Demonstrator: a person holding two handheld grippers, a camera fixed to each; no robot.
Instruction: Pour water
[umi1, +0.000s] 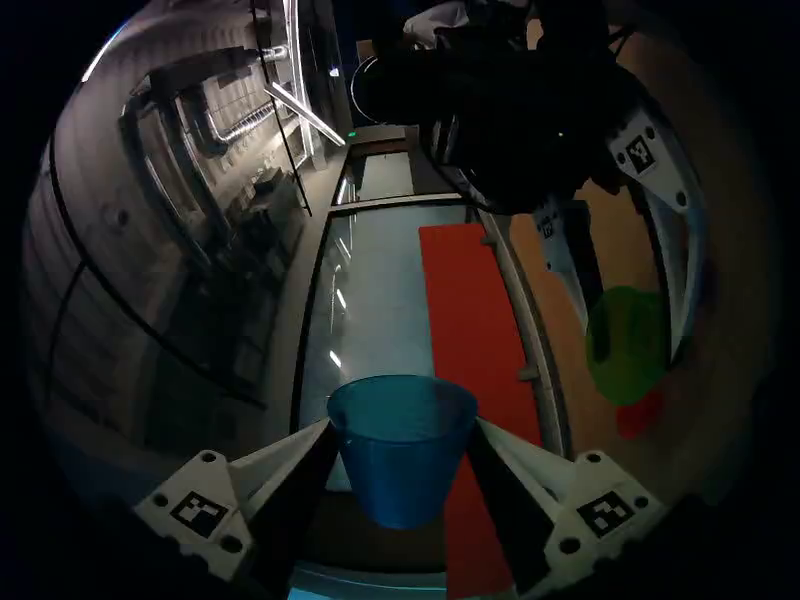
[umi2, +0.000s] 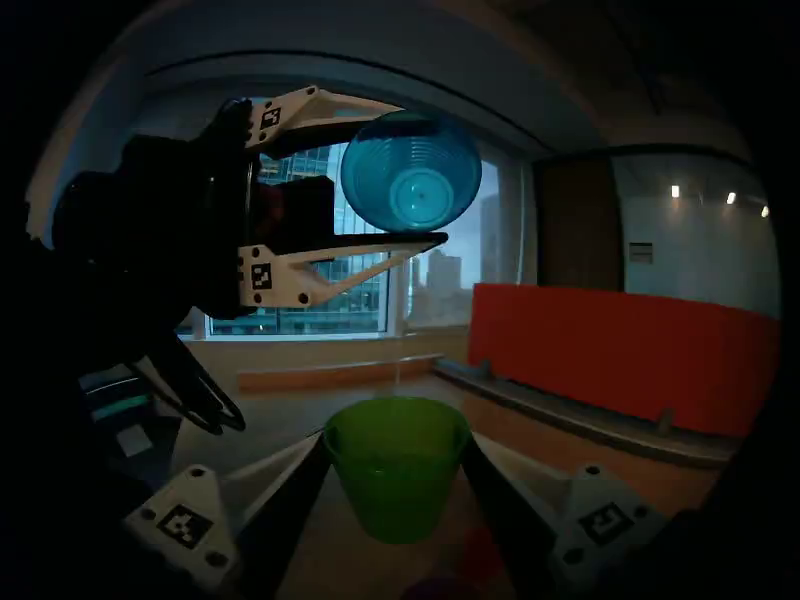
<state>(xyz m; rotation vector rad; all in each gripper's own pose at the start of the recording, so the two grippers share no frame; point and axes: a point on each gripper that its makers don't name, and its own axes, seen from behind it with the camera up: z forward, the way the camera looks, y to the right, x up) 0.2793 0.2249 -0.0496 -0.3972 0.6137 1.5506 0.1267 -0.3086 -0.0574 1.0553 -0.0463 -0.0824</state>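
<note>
A blue cup (umi1: 402, 460) sits between the fingers of my left gripper (umi1: 402, 440), which is shut on it. In the right gripper view the blue cup (umi2: 411, 171) lies tipped on its side, high up in the left gripper (umi2: 420, 172), just above the green cup. My right gripper (umi2: 397, 450) is shut on the green cup (umi2: 397, 465), which stands upright with its mouth up. A faint thin line runs down from the blue cup towards the green one. From the left gripper view the right gripper (umi1: 635, 340) and the green cup (umi1: 627, 343) appear at the right.
A wooden table (umi2: 560, 440) lies below the cups, with a small red object (umi1: 640, 413) on it under the green cup. A long red panel (umi2: 620, 345) stands behind the table. A window (umi2: 300, 290) fills the back. A dark-gloved hand (umi2: 150, 220) holds the left gripper.
</note>
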